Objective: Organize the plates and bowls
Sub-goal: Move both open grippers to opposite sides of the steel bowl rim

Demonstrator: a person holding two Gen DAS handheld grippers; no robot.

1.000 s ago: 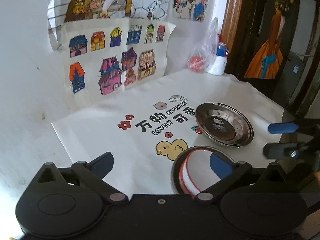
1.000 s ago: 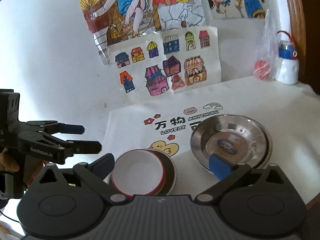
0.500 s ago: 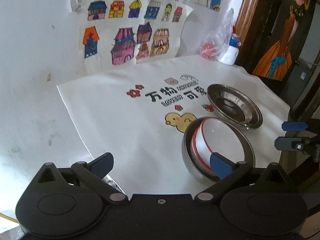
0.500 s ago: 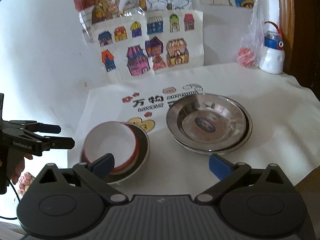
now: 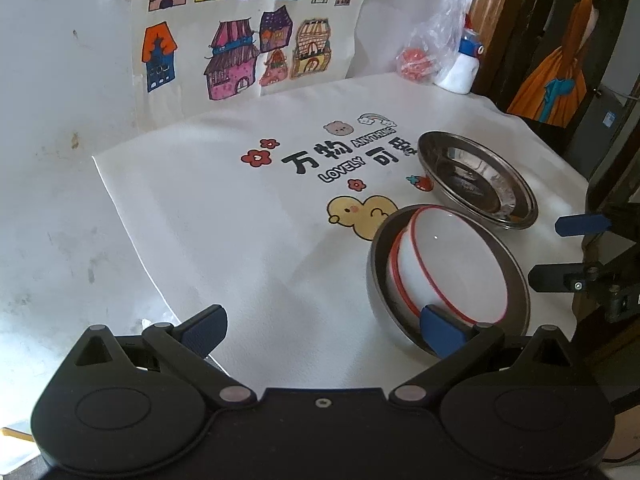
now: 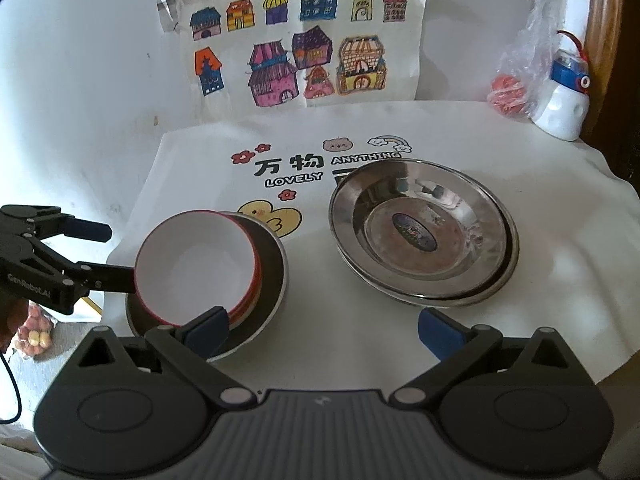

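Observation:
Two white bowls with red rims (image 5: 452,264) (image 6: 192,264) sit nested and tilted inside a steel bowl (image 5: 382,308) (image 6: 274,268) on the printed cloth. To their right lies a stack of steel plates (image 5: 480,184) (image 6: 420,232). My left gripper (image 5: 322,328) (image 6: 104,254) is open, just left of the bowl stack, its right fingertip by the steel bowl's near rim. The right gripper (image 6: 324,328) (image 5: 576,252) is open too, low over the cloth in front of the bowls and plates, holding nothing.
A white bottle with a blue cap (image 6: 564,96) and a plastic bag with something red (image 6: 512,88) stand at the back right by the wall. Drawings of houses (image 6: 304,52) lean on the wall. The cloth's edge (image 6: 624,240) drops off at the right.
Both grippers have come lower and nearer to the dishes. The left gripper has closed in on the bowl stack from the left. Bowls and plates have stayed put.

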